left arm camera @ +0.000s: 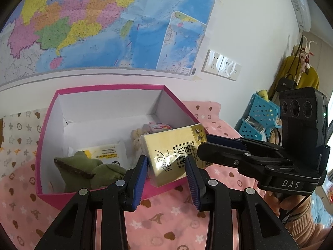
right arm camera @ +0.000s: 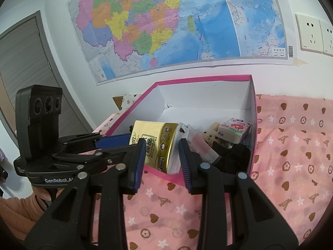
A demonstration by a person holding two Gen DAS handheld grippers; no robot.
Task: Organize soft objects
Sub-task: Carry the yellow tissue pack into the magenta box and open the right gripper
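A pink box [left arm camera: 50,114] with a white inside stands on the bed; it also shows in the right wrist view [right arm camera: 254,125]. A yellow tissue pack [left arm camera: 177,152] leans on the box's near right rim, also in the right wrist view [right arm camera: 158,145]. My left gripper [left arm camera: 166,179] is open with its pads on either side of the pack. My right gripper [right arm camera: 161,164] is open around the same pack. In the box lie a green plush toy [left arm camera: 83,170], a wipes pack [left arm camera: 108,154], a beige plush [right arm camera: 212,133], a small flowered tissue pack [right arm camera: 235,130] and something black [right arm camera: 235,156].
The pink patterned bedsheet [right arm camera: 291,166] covers the bed around the box. A map [left arm camera: 104,25] hangs on the wall behind. Wall sockets [left arm camera: 222,64] sit to its right. A blue perforated basket [left arm camera: 260,114] and hanging clothes [left arm camera: 295,73] stand at the right.
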